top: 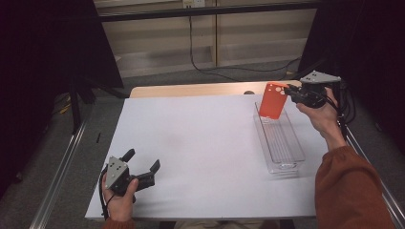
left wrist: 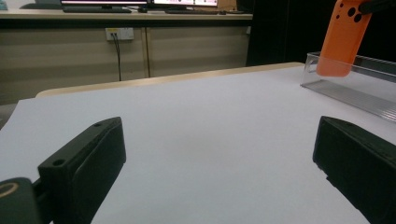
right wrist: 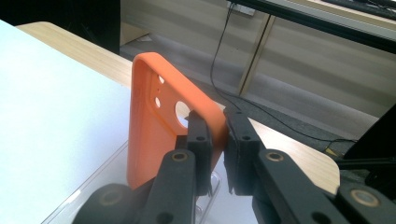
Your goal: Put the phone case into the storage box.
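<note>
Right gripper view shows the right gripper (right wrist: 215, 140) pinching the top edge of the orange soft plastic phone case (right wrist: 156, 135) near its camera cut-outs, the jaws pressed together on one thin wall. That narrow hold is the risk: the case could swing or slip free, or its lower end could catch the rim of the clear plastic rectangular tray (top: 282, 143) and tip outside it. From the gripper the case hangs down and slightly away, its bottom end just inside the tray's far end. Well apart, the left gripper (top: 143, 162) rests spread and empty on the white sheet-covered table (top: 200, 143).
</note>
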Available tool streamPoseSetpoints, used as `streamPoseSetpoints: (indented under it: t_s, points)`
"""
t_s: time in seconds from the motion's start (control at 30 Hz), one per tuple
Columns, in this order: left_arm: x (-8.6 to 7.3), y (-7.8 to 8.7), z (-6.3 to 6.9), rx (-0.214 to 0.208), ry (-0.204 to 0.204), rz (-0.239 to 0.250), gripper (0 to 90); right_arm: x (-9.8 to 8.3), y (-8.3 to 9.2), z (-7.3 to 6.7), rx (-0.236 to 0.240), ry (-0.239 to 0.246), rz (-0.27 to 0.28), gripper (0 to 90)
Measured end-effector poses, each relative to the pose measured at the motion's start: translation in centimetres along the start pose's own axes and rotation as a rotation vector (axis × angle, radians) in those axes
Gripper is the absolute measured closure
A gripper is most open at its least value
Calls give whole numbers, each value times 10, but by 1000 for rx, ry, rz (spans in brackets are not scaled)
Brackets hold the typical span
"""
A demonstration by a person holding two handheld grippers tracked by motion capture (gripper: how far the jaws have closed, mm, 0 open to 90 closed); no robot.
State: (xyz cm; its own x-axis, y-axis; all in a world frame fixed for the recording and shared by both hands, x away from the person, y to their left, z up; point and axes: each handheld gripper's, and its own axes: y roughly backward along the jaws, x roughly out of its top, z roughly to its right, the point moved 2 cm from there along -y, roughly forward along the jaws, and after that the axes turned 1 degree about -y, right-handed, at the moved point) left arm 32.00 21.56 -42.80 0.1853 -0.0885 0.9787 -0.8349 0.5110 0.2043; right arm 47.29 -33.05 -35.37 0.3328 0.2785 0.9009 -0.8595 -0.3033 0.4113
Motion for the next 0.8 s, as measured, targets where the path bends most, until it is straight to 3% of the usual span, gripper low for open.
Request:
streamPoseSetpoints:
  t_s: [0.8]
  points:
    - [0, 0, 0, 1, -1, -2, 26, -7, -23, -7, -27, 49, -28, 815]
